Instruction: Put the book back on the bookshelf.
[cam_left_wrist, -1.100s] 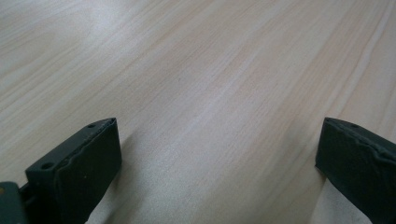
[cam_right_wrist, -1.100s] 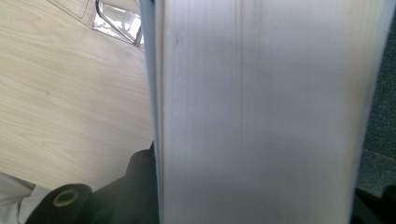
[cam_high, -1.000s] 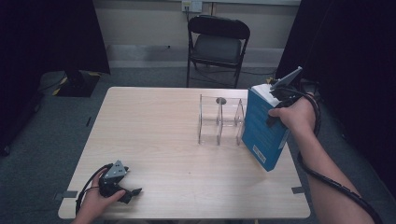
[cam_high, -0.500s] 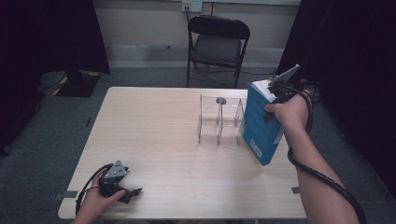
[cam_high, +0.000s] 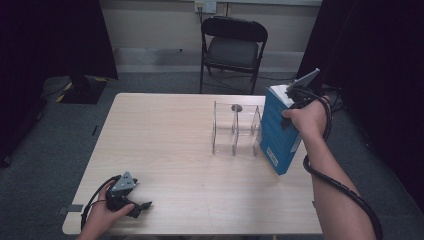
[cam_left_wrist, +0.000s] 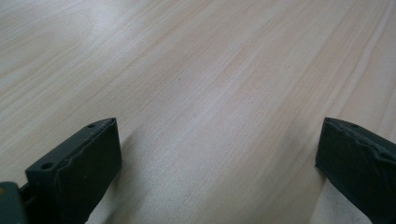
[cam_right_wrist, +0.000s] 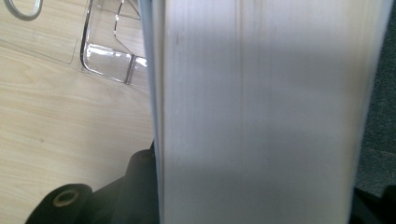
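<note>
A thick blue book (cam_high: 277, 135) hangs tilted over the table's right edge, just right of a clear acrylic rack (cam_high: 235, 127). My right gripper (cam_high: 292, 100) is shut on the book's upper end, with the person's hand behind it. In the right gripper view the book's white page edge (cam_right_wrist: 261, 112) stands between the two black jaws of the right gripper (cam_right_wrist: 257, 205), and a corner of the rack (cam_right_wrist: 109, 56) lies below. My left gripper (cam_high: 142, 206) rests on the table's front left, held by a hand. Its jaws (cam_left_wrist: 217, 154) stand open over bare wood.
The light wooden table (cam_high: 165, 135) carries a small round metal piece (cam_high: 236, 107) behind the rack. A black folding chair (cam_high: 232, 47) stands beyond the far edge. Grey carpet and dark curtains surround the table.
The right hand has carried the book slightly up and left, closer to the rack. The left gripper has stayed where it was.
</note>
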